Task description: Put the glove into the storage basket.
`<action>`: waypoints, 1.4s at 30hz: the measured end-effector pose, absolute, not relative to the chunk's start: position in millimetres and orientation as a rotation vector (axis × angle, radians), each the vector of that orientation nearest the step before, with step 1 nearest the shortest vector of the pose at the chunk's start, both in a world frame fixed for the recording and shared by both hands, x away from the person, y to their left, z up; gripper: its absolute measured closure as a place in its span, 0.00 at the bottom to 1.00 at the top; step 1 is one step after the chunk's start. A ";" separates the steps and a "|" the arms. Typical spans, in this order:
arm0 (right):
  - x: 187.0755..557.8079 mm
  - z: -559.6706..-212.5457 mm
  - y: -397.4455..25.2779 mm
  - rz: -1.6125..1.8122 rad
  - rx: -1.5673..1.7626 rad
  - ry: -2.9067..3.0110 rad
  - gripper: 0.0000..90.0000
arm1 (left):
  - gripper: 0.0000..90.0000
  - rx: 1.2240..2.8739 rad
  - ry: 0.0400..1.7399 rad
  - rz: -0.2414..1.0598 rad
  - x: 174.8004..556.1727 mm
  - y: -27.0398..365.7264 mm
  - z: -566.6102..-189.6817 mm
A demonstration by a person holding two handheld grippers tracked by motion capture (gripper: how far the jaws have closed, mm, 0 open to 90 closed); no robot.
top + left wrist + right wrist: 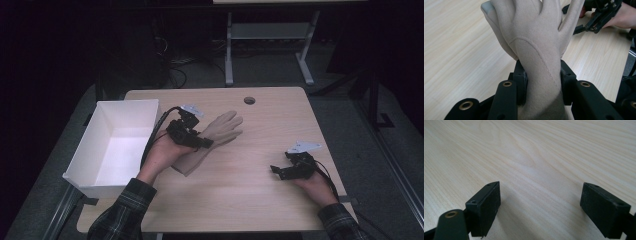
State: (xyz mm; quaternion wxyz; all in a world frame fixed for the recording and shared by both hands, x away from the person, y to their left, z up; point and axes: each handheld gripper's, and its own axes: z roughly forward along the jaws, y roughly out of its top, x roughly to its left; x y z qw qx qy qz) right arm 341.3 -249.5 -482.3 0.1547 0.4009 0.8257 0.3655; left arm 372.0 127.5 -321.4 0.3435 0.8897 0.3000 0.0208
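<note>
A: Right gripper?
B: Jaws spread wide, nothing between, low over the bare desk.
A: Left gripper?
B: Clenched on the beige glove at its wrist, mid-desk. White box at desk's left edge.

Items counted on counter: one.
Beige glove: one, five fingers visible.
White open box: one, at counter's left edge.
Hand-held grippers: two, left hand-held gripper and right hand-held gripper.
Grey three-cornered plates: two, one per gripper.
Round hole in counter: one.
</note>
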 end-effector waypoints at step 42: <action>343.3 -483.6 -245.5 1.008 1.167 2.390 0.01 | 0.74 2.102 1.167 0.353 366.5 289.2 -271.3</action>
